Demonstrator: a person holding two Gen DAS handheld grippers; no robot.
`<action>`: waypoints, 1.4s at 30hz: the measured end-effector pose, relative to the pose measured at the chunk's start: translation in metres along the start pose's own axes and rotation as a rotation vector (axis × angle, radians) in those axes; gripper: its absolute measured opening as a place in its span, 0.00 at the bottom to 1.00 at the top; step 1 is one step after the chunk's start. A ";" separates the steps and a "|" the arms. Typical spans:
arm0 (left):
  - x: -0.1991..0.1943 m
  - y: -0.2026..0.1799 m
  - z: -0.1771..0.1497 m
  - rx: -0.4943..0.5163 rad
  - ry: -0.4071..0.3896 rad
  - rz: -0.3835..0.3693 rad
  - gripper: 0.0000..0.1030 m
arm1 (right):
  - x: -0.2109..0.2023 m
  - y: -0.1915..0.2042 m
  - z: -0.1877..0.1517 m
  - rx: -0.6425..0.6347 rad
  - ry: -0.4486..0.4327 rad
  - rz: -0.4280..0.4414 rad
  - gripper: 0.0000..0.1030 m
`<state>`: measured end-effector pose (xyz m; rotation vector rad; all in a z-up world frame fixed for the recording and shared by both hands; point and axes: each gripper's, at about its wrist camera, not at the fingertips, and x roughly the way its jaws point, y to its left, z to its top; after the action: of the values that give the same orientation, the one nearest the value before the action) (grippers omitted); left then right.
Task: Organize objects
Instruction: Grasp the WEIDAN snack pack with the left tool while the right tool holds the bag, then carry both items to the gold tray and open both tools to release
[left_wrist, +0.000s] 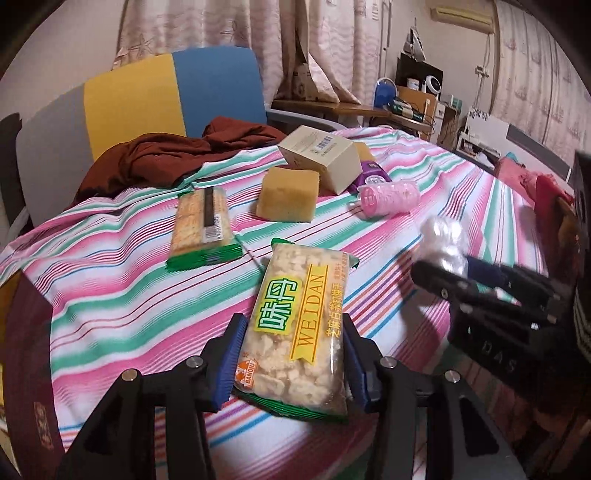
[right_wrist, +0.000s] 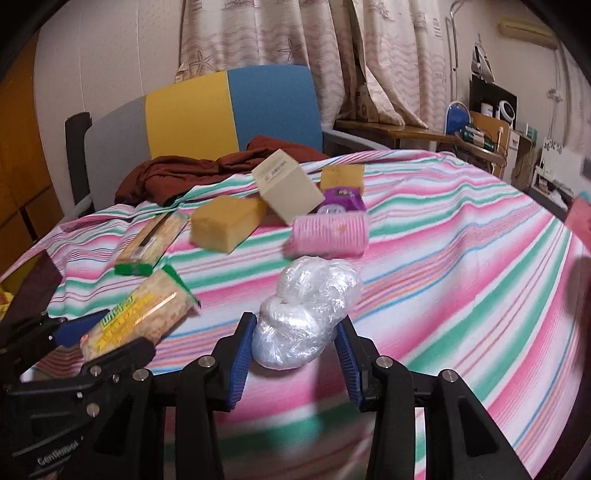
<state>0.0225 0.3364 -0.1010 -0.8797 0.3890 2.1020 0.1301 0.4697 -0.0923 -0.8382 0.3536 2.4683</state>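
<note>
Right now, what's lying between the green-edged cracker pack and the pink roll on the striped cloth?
The yellow sponge lies between the cracker pack and the pink roll, clearest in the left wrist view.

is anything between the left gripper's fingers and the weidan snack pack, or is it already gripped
Nothing stands between them. The left gripper is shut on the Weidan snack pack, blue pads pressed to both its long sides. The right gripper likewise grips the clear plastic bundle.

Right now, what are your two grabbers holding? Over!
Left gripper shut on WEIDAN snack pack. Right gripper shut on clear plastic bag bundle. Striped cloth ahead bare, nothing blocking.
</note>
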 end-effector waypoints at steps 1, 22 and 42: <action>-0.002 0.002 -0.001 -0.008 -0.006 -0.003 0.48 | -0.002 0.001 -0.003 0.010 0.003 0.003 0.42; -0.092 0.023 -0.049 -0.087 -0.098 -0.145 0.48 | -0.047 0.056 -0.016 -0.067 0.016 0.133 0.42; -0.197 0.138 -0.099 -0.376 -0.240 0.073 0.48 | -0.110 0.182 0.000 -0.352 -0.091 0.438 0.42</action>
<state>0.0447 0.0857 -0.0361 -0.8158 -0.1068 2.3584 0.1068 0.2757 -0.0090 -0.8523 0.0713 3.0253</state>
